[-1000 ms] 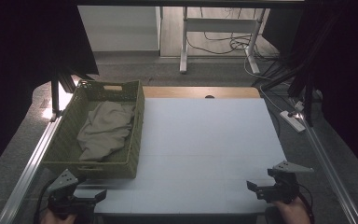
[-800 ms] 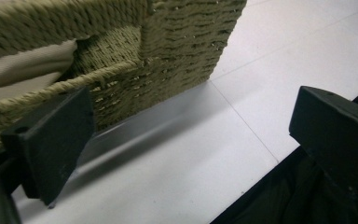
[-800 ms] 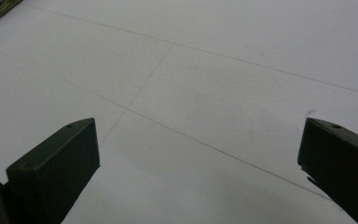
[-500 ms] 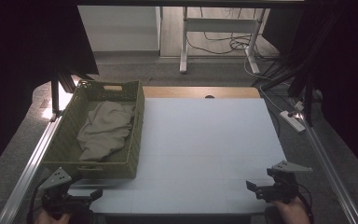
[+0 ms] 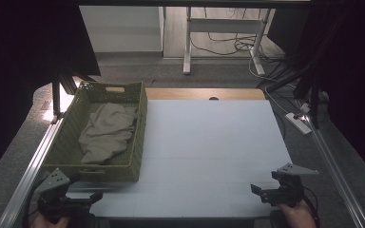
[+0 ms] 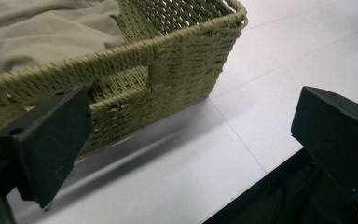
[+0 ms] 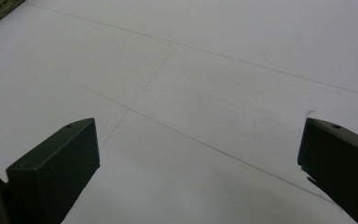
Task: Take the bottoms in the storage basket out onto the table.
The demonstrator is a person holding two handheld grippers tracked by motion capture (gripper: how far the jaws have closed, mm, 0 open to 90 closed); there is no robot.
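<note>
Grippers — left gripper [image 5: 92, 196] and right gripper [image 5: 257, 190] — jaws wide, empty, basket [image 5: 140, 114] near left.

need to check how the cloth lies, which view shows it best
The high view: it looks down on the whole cloth, crumpled inside the basket. The left gripper view catches just a corner of the cloth over the basket's near wall. The right gripper view looks across the bare white table instead.
</note>
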